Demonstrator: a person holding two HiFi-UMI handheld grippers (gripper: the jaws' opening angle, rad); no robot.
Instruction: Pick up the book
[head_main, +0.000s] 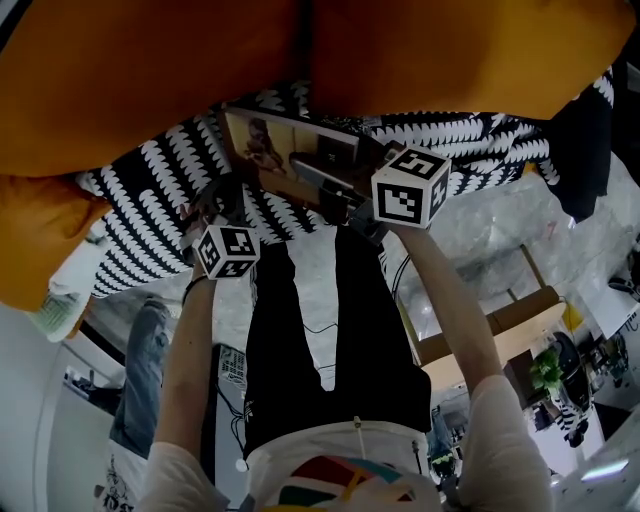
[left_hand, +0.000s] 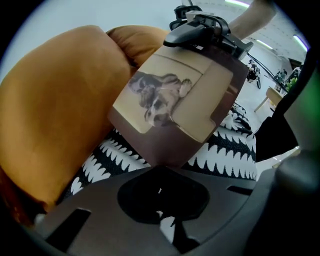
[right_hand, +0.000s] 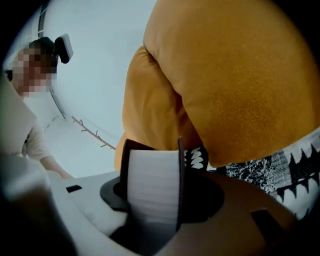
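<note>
The book (left_hand: 170, 105) is gripped at its page edge by the right claw (right_hand: 151, 200) and held clear of the patterned blanket (left_hand: 227, 145). The left claw (left_hand: 165, 205), all but closed and empty, is held at its lower corner. Orange cushions (left_hand: 55, 110) are seen close beside.

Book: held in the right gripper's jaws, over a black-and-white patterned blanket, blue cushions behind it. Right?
Not quite: the cushions are orange, not blue, as the left gripper view shows. The rest holds: the book is held in the right gripper's jaws, over the black-and-white patterned blanket.
</note>
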